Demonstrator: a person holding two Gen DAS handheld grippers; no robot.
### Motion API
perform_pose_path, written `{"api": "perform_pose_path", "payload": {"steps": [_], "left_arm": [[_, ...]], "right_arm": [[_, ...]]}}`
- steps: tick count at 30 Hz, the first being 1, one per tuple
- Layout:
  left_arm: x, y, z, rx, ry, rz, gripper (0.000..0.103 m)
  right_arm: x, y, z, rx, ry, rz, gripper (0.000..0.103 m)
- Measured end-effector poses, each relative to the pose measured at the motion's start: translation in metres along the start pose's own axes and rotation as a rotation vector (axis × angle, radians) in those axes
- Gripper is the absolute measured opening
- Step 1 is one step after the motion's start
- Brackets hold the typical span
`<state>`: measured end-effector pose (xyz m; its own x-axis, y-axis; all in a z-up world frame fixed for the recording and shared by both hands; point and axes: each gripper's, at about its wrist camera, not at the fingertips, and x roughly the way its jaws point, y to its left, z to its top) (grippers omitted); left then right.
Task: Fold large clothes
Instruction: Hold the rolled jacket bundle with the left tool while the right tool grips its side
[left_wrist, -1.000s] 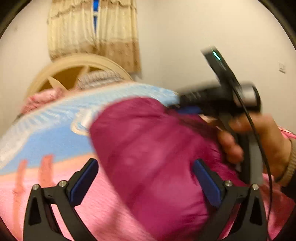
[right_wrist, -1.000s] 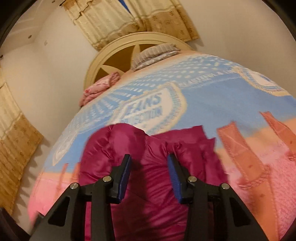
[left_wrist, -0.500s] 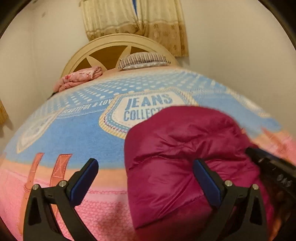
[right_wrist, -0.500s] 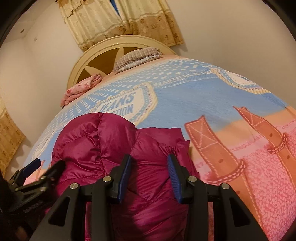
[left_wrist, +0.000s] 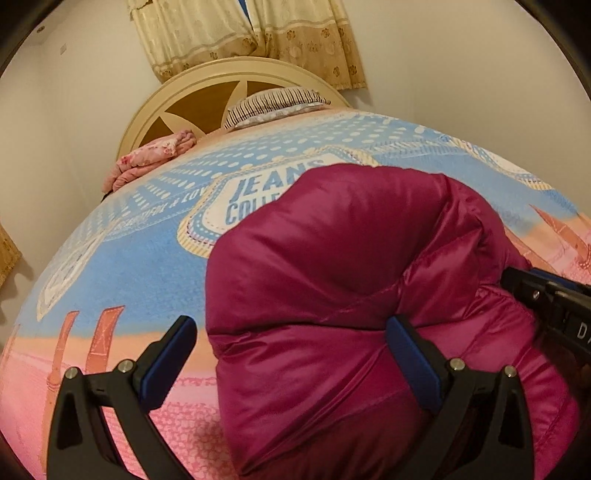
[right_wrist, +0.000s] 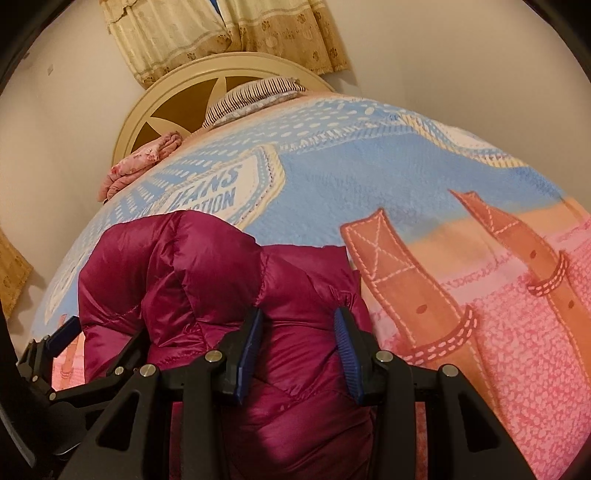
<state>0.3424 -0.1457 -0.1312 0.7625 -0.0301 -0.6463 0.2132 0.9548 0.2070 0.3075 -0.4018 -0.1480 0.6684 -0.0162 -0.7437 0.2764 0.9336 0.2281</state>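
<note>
The left gripper (left_wrist: 291, 354) swung away from the curtain and wall and dipped toward the bedspread (left_wrist: 147, 266). The magenta puffer jacket (left_wrist: 332, 277), blurred and mid-air before (a hand was behind it then), settled as a bulging heap between and beyond its fingers. The right gripper (right_wrist: 299, 350) sank closer w/ the jacket; the left gripper came into view at its left.

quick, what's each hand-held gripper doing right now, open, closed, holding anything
Left hand-held gripper: open wide, jaws apart around the magenta puffer jacket, not clamped.
Right hand-held gripper: closed on a fold of the jacket.
</note>
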Motion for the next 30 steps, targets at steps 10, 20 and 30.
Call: {"api": "perform_pose_path", "payload": {"steps": [10,20,30], "left_arm": [[0.007,0.000,-0.001,-0.016,0.031,-0.031,0.103],[0.011,-0.001,0.000,-0.022,0.047,-0.046,0.103],[0.012,-0.002,0.000,-0.021,0.053,-0.049,0.103]], "right_arm": [[0.007,0.000,-0.002,0.007,0.024,-0.004,0.041],[0.011,0.002,-0.003,0.005,0.036,-0.012,0.042],[0.013,0.003,-0.004,0.001,0.040,-0.020,0.043]]}}
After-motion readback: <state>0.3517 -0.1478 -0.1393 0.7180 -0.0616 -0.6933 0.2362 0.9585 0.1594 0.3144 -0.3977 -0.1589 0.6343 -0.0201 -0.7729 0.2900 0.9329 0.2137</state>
